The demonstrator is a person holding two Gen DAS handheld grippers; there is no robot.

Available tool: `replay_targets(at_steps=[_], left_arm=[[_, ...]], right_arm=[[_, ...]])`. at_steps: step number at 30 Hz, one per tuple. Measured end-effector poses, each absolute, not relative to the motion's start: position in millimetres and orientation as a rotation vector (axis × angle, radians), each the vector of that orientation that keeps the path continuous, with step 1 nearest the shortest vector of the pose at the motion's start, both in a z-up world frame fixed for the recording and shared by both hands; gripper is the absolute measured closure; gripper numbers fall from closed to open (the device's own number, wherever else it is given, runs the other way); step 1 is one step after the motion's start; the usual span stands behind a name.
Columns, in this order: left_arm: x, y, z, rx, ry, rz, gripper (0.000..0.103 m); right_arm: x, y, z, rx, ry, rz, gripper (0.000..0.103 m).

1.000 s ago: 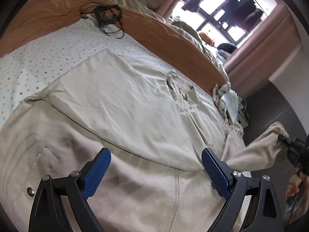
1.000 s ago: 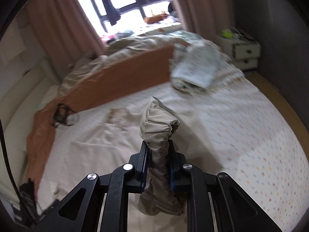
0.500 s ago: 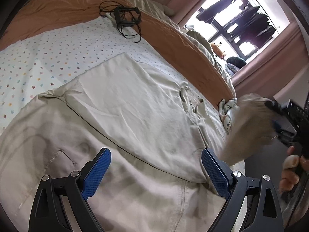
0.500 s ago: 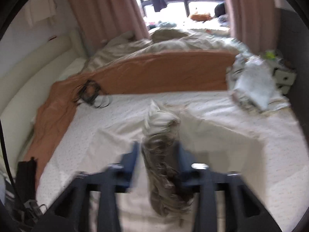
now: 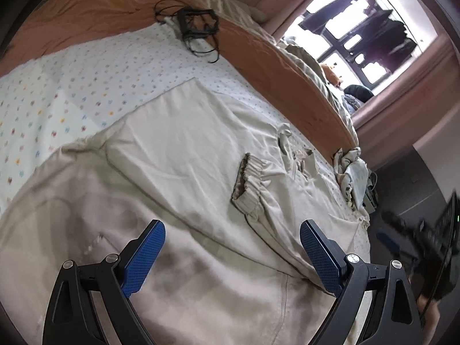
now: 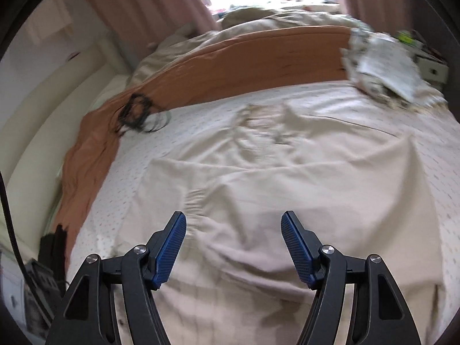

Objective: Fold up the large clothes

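Observation:
A large beige jacket (image 5: pixel 178 155) lies spread on the dotted bedsheet (image 5: pixel 72 86). One sleeve is folded across its body, and the elastic cuff (image 5: pixel 248 181) rests near the middle. My left gripper (image 5: pixel 233 244) is open and empty just above the jacket's near part. My right gripper (image 6: pixel 233 238) is open and empty above the jacket (image 6: pixel 287 178), with the gathered cuff (image 6: pixel 195 201) just left of its left finger. The right gripper also shows blurred at the right edge of the left wrist view (image 5: pixel 425 238).
An orange blanket (image 5: pixel 287 66) runs along the far side of the bed. A black cable bundle (image 5: pixel 198 28) lies on the sheet near it. A crumpled pile of cloth (image 5: pixel 353 175) sits at the bed's corner, with a bedside cabinet (image 6: pixel 431 66) beyond. Curtains and a window stand behind.
My right gripper carried the sleeve cuff over the jacket, opened and let it go. The sleeve now lies folded across the body. The right gripper has drawn back.

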State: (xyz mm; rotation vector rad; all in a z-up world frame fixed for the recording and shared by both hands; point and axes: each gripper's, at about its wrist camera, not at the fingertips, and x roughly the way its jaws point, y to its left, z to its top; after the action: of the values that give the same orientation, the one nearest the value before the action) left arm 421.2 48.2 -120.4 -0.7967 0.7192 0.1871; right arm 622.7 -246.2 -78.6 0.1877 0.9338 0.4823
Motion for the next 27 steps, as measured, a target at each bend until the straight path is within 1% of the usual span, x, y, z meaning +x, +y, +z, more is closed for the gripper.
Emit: replay_targets(at_steps=[4,9,14,16,17,18,20,22,27], left_arm=[[425.1,44.9,-120.4,-0.76,0.727,0.187,0.008],[428.4,38.8,-126.0,-0.737,0.753,0.177,0.008],[432.3,30.6,-128.2,-0.72,0.771,0.156,0.008],[436.9,23.8,-129.0,-0.689,0.791,0.137,0.012],[439.5,21.5,-128.6,-0.676,0.797,0.129,0.012],[442.6,18.9,-128.2,-0.665,0.803,0.122,0.012],[447.9,14.9,-127.7,-0.651,0.812,0.105,0.012],[459.3,9.3,-129.2,-0.636,0.844,0.076,0.012],[489.7,-0.6,-130.4,-0.529,0.897,0.058,0.012]], right_arm=[[607.0,-302.2,-88.6,0.317,0.864,0.304,0.034],[597.9,-341.7,-119.2,0.512,0.875,0.185,0.034],[579.3,-366.8,-149.3,0.613,0.845,0.058,0.034],[572.5,-371.5,-161.0,0.625,0.83,0.039,0.034],[571.7,-373.5,-165.2,0.631,0.846,0.024,0.034],[572.6,-377.2,-166.2,0.655,0.859,0.028,0.034],[572.0,-388.3,-160.4,0.7,0.826,0.071,0.034],[572.4,-398.8,-158.1,0.696,0.82,0.053,0.034],[571.1,-433.3,-179.7,0.803,0.848,0.001,0.034]])
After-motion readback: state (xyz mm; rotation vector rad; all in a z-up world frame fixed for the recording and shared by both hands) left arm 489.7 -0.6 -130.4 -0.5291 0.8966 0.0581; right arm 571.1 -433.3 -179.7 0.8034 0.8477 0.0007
